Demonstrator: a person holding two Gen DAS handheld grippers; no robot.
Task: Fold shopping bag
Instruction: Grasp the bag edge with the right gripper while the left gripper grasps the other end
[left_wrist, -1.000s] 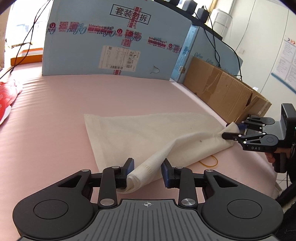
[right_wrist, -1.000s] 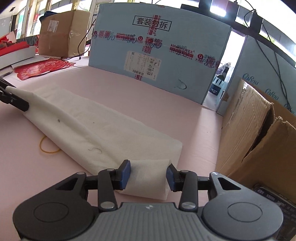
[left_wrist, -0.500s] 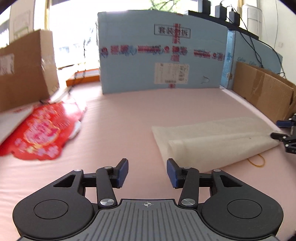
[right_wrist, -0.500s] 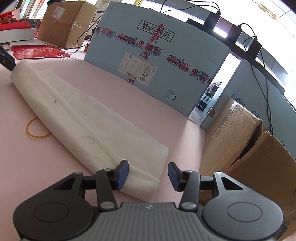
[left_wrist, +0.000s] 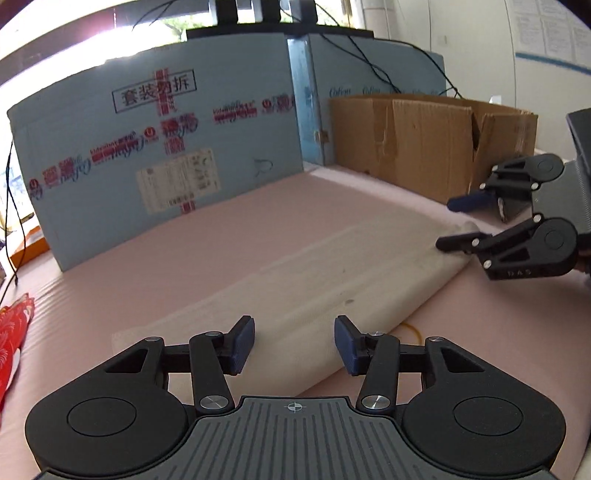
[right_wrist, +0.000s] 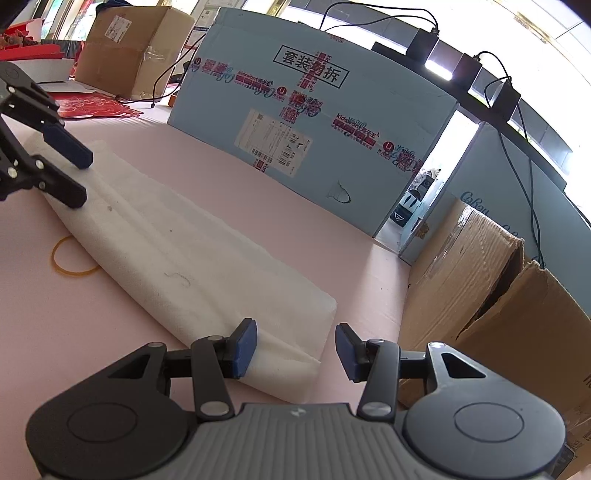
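Pink bench (left_wrist: 221, 236) carries everything, walled at its far edge by a blue printed board (left_wrist: 155, 147) and along its right edge by a brown box (right_wrist: 491, 317); what the box holds cannot be seen. Another brown box (right_wrist: 129, 55) stands past the far left corner, closed with tape. Red printed sheets (right_wrist: 96, 107) lie near that corner.

Bag (right_wrist: 192, 254), off-white cloth, lies flat on the bench, folded into a long narrow strip that runs from the left tool to the right one, its right end close to the box at the right edge.

Left tool (left_wrist: 293, 345) sits over the strip's left end, its jaws closing, cloth between the blue pads though they do not press it: released. Right tool (right_wrist: 295, 349) is parted too, the strip's corner touching only its left pad and a clear gap to the other, so nothing is gripped.

Yellow band (right_wrist: 72, 256) lies on the bench at the strip's near edge, partly tucked under it.
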